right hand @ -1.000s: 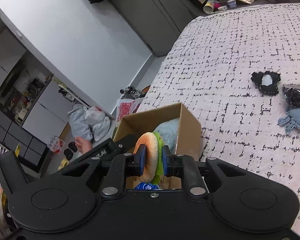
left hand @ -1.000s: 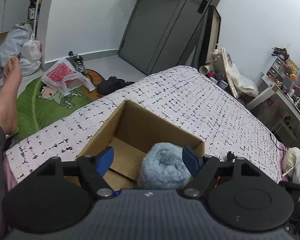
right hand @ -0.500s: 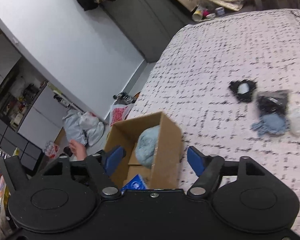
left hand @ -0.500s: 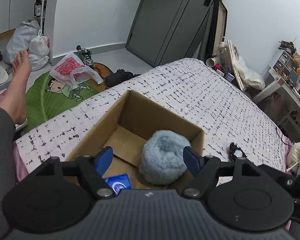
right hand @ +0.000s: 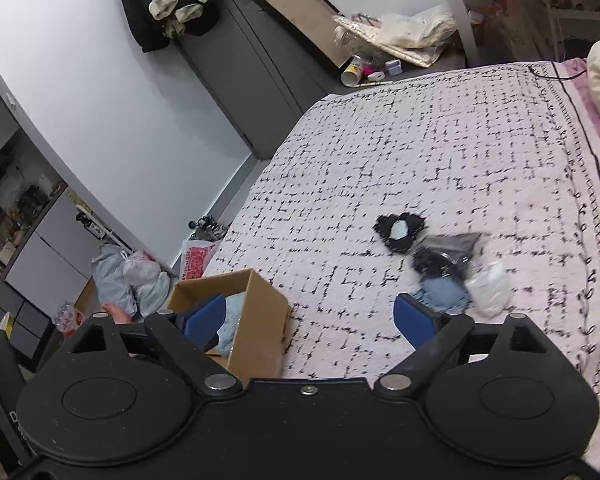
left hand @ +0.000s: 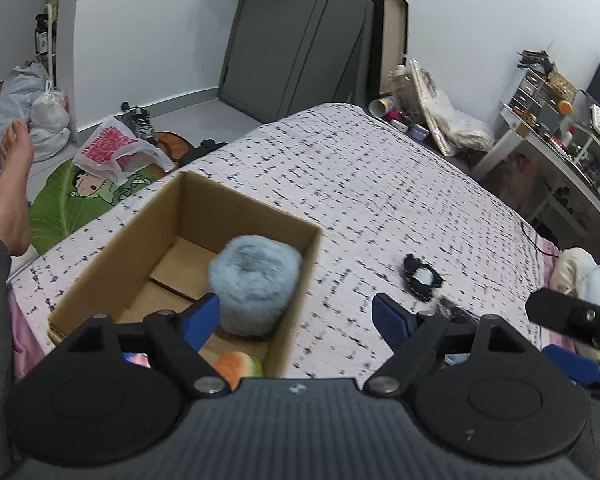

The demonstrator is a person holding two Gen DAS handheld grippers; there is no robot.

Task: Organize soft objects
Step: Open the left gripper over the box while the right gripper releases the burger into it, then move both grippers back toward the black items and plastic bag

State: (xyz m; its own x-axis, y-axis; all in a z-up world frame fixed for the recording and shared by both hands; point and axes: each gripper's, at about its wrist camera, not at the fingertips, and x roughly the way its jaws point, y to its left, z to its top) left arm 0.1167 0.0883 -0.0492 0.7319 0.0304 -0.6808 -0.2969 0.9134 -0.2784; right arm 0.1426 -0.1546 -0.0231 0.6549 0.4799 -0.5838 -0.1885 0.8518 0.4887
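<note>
A cardboard box (left hand: 100, 258) (right hand: 260, 312) stands on the patterned bed. Inside it sit a fluffy pale-blue plush (left hand: 254, 282) and, at the near end, an orange and green burger plush (left hand: 238, 366). My left gripper (left hand: 296, 316) hovers over the box's near right corner, its jaws opening and nothing between them. My right gripper (right hand: 310, 320) is above the bed just right of the box, jaws opening and bare. A black and pale-blue soft piece (left hand: 420, 280) (right hand: 400, 230) lies further out on the bed. Beside it are a dark packet (right hand: 440, 256), a blue knit piece (right hand: 444, 294) and a white soft item (right hand: 490, 286).
The bed cover (left hand: 360, 184) stretches away toward a grey door (left hand: 300, 32). On the floor at left are a person's bare foot (left hand: 12, 184), plastic bags (left hand: 112, 152) and a green mat (left hand: 68, 204). A cluttered desk (left hand: 560, 128) stands right of the bed.
My right gripper opened and let go of the burger plush, which now lies in the box, then swung right toward the loose items. The left gripper drew back and rightward, opening a little wider.
</note>
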